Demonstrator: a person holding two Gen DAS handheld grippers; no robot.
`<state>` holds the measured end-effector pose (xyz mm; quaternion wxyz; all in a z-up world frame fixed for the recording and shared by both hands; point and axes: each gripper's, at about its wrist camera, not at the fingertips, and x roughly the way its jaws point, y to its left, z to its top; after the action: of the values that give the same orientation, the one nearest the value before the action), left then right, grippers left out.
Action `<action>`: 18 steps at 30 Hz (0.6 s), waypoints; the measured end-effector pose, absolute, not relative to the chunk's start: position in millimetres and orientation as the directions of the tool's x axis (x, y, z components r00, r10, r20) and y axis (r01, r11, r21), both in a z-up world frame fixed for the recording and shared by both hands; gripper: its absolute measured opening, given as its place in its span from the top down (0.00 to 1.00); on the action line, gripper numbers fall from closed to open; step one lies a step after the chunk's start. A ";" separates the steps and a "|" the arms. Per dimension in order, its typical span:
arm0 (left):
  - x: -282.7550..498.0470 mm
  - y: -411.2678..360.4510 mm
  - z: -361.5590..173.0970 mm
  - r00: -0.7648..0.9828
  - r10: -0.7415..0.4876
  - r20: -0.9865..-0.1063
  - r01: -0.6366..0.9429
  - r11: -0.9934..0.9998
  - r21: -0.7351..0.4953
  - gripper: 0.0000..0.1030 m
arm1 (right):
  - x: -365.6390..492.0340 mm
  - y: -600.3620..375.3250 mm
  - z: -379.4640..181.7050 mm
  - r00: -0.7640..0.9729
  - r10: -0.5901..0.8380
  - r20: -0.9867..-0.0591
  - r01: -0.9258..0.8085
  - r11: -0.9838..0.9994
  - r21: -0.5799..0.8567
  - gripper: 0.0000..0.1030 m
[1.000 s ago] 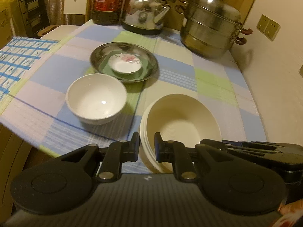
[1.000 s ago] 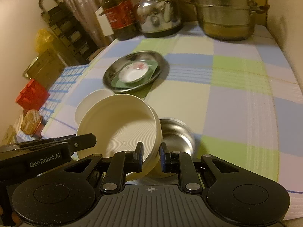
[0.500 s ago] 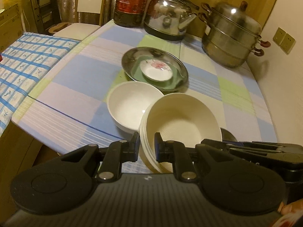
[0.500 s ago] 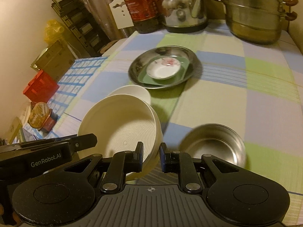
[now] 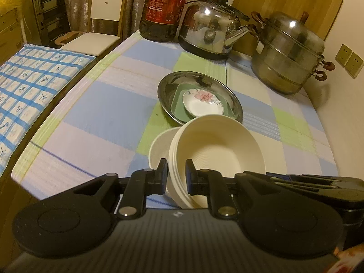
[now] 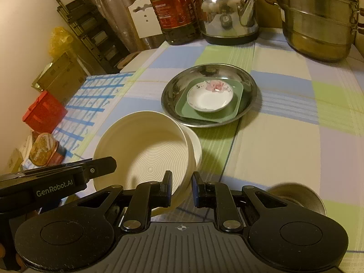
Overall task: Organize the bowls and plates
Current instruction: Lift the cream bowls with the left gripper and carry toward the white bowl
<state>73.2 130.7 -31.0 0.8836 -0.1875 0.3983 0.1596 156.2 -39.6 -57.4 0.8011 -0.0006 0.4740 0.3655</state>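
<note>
Cream ribbed bowl (image 5: 216, 152), pinched at its rim by both the left tool (image 5: 177, 175) and right tool (image 6: 181, 190), hangs over the white bowl (image 5: 159, 150) near the steel plate (image 6: 209, 95), not yet nested; 1 steel bowl (image 6: 295, 196) waits.

Ribbed bowl (image 5: 218, 150) hides most of white bowl (image 5: 159, 147).
</note>
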 end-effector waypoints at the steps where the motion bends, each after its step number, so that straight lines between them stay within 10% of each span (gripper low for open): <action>1: 77.2 132.8 -32.8 0.631 0.133 -0.765 -0.430 0.880 -0.202 0.86 | 158.2 -36.8 -58.2 0.285 0.583 -0.761 -0.583 0.735 0.346 0.82; 18: 104.2 165.1 -63.4 0.593 0.085 -0.801 -0.424 0.878 -0.221 0.86 | 182.6 -6.4 -82.8 0.271 0.533 -0.802 -0.547 0.771 0.327 0.82</action>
<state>104.2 165.1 -63.4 0.8700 -0.1990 0.4268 0.1464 182.6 -6.4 -82.8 0.7972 -0.0070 0.4998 0.3385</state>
